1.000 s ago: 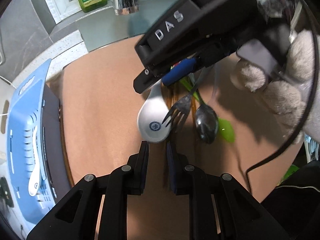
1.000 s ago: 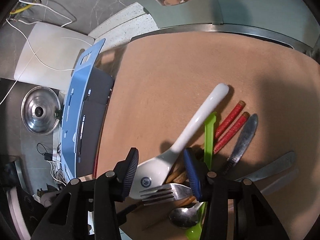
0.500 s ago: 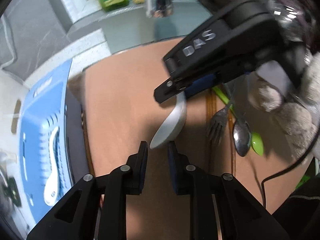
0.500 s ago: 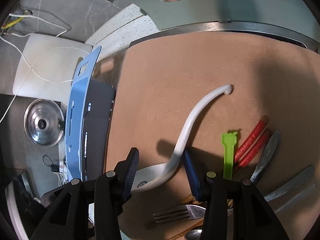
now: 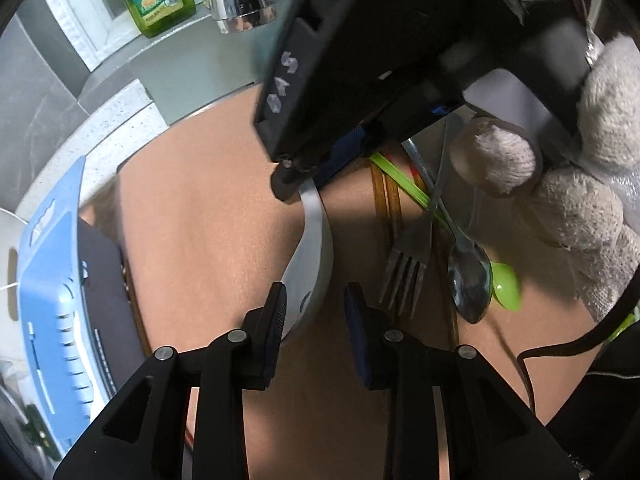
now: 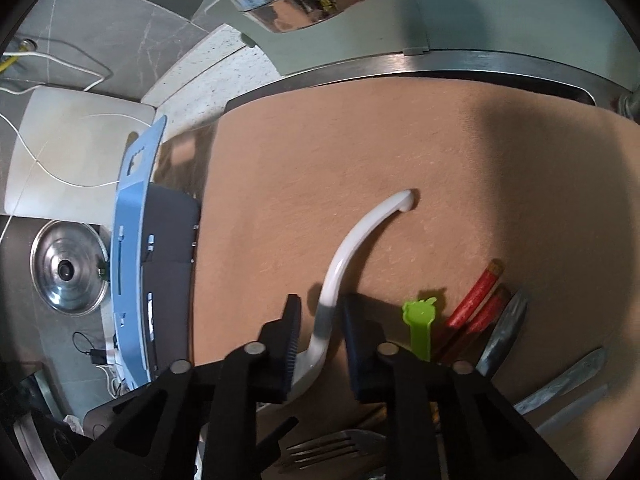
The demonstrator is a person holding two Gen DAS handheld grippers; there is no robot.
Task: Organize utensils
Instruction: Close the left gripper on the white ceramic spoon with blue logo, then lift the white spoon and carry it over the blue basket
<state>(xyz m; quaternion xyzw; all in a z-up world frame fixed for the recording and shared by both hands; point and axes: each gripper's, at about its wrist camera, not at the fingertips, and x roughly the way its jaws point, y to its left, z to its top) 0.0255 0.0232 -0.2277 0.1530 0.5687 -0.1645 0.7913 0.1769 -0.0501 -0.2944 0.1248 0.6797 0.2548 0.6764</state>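
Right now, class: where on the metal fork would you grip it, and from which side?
Grip the fork by its thin handle, from above across its width. It lies flat with tines toward the left tool, and the handle crosses the green spoon.

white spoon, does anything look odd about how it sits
The white spoon sits tipped on its edge, off the mat, handle between the right gripper fingers and bowl between the open left gripper fingers.

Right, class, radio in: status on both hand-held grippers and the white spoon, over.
Right hand-held gripper pinching white spoon by its handle. Left hand-held gripper open, straddling the spoon bowl. Fork and steel spoon close beside.
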